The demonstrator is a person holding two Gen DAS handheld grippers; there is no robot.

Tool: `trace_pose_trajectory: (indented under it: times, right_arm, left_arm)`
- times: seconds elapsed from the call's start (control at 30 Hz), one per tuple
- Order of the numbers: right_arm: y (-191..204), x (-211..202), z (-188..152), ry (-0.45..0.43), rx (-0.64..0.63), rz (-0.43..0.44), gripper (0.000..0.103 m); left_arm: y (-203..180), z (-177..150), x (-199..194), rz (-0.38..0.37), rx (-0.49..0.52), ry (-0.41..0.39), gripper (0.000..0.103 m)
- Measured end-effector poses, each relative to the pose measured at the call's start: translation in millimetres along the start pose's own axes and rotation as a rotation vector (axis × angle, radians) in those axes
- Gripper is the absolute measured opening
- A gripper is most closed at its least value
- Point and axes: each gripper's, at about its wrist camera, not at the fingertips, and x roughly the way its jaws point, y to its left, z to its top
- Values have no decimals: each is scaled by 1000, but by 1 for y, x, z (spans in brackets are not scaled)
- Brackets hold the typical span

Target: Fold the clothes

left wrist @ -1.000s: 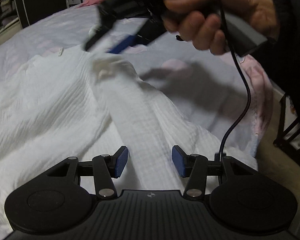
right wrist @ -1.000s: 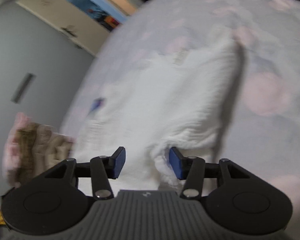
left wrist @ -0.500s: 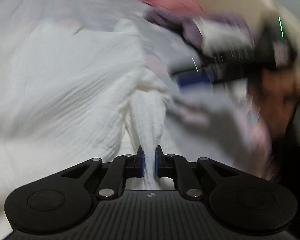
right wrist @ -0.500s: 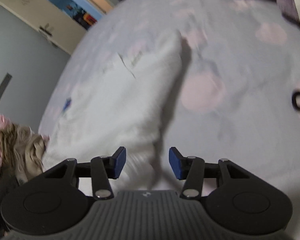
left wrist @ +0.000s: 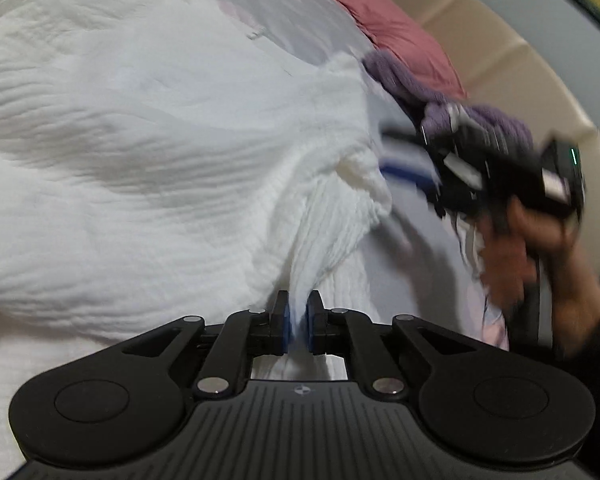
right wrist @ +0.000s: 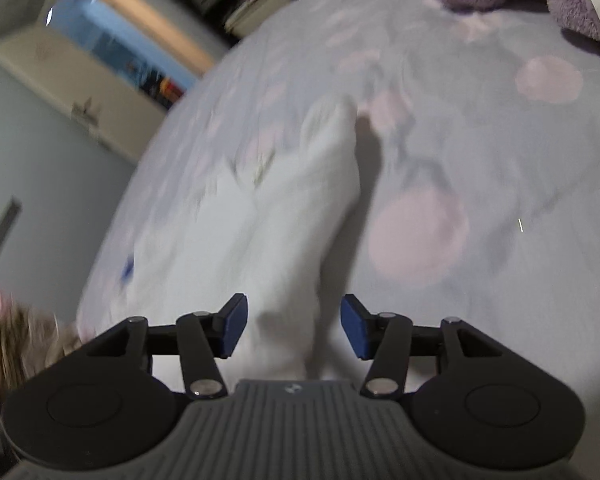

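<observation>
A white ribbed garment (left wrist: 148, 152) lies spread over the bed. My left gripper (left wrist: 298, 322) is shut on a bunched strip of it, which rises taut from the pads. In the left wrist view the right gripper (left wrist: 404, 156) shows blurred at the right, held by a hand (left wrist: 520, 248), its blue fingers near the garment's edge. In the right wrist view my right gripper (right wrist: 294, 330) stands open, and a long fold of the white garment (right wrist: 296, 216) runs between its blue pads (right wrist: 232, 326) without being clamped.
The pale bedsheet with pink spots (right wrist: 480, 168) covers the bed. A purple fuzzy cloth (left wrist: 412, 84) and a pink pillow (left wrist: 396, 36) lie near the beige headboard (left wrist: 512, 76). A brownish pile (right wrist: 16, 340) sits at the far left; a cabinet (right wrist: 80, 80) stands beyond.
My left gripper closed on the garment strip and has pulled it up taut. The right gripper stayed open and moved so the garment's fold now lies between its fingers.
</observation>
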Motion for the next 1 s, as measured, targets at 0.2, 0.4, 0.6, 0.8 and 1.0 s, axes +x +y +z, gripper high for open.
trace_pose_trajectory:
  times: [0.2,0.4,0.6,0.8,1.0]
  right_arm:
    - [-26,38,39,-31,141,31,66]
    - [-43,74,69,-33,191,35,58]
    - [-33,76,114,-13,31,11,6]
    - [-9,52,172,-130,-50,69,6]
    - [-19,52,206,-214,-39,-23,9]
  left_arm:
    - [5,3,5,-3,3,-3,9]
    - [9,9,14,-36,-25,-6,11]
    - [8,21,31,-81,-48,-7,11]
    - [-9,56,53,-161,-56,-54,12]
    - [-27,82,80,-190,-36,-63,14]
